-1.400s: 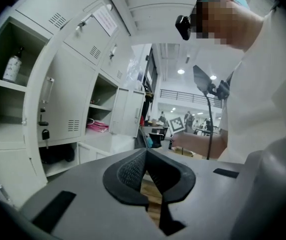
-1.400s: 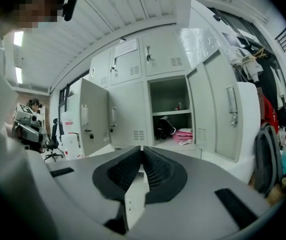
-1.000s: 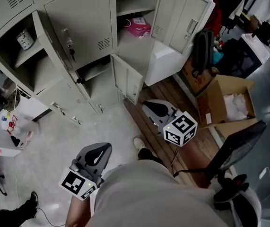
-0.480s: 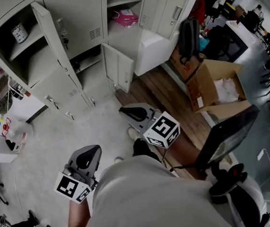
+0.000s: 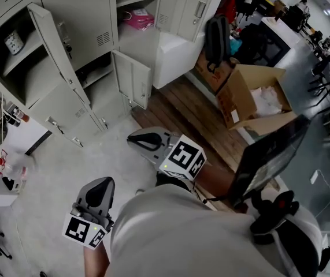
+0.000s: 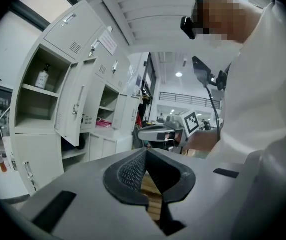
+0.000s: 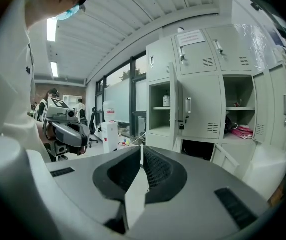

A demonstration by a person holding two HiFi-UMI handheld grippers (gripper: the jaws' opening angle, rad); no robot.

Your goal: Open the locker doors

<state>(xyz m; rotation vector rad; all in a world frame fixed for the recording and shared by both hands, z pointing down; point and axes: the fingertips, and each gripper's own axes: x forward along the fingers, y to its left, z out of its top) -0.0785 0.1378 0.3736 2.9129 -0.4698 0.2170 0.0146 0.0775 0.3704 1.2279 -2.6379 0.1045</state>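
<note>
Beige steel lockers [image 5: 89, 16] at eleven o'clock in the head view, several locker doors [image 5: 54, 48] swung out, edges jutting over open pale floor [image 5: 55, 172]; cardboard box [image 5: 251, 97] at two o'clock, narrowing that side. Holds left gripper [image 5: 100, 190] and right gripper [image 5: 138, 140] low by the body, well apart from any door, probably between reaches. Left gripper view: jaws together, nothing gripped, lockers at nine o'clock. Right gripper view: jaws closed, empty; at two o'clock, one middle door [image 7: 200, 106] apparently shut.
</note>
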